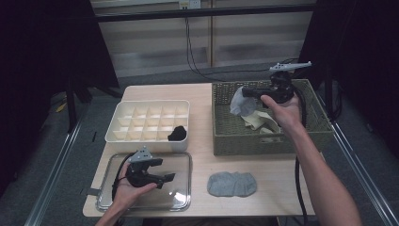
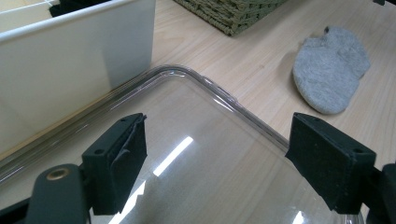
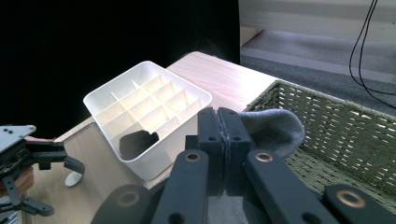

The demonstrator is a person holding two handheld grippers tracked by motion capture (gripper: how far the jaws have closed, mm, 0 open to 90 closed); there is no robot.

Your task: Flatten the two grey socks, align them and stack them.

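My right gripper (image 1: 246,93) is raised above the wicker basket (image 1: 226,136) and is shut on a grey sock (image 1: 240,104) that hangs from its jaws. In the right gripper view the jaws (image 3: 223,135) press together on that grey sock (image 3: 275,130). My left gripper (image 1: 164,170) rests open over a clear plastic lid (image 1: 181,188) at the table's front left, with nothing between its jaws (image 2: 215,154). A second grey sock (image 1: 232,183) lies flat on the table in front of the basket, and the left gripper view has this sock (image 2: 331,67) at its upper right.
A white divided box (image 1: 141,117) stands behind the lid, with a black sock (image 1: 177,133) in its front right compartment. Pale cloth items (image 1: 256,121) lie in the basket. Cables run over the floor behind the table.
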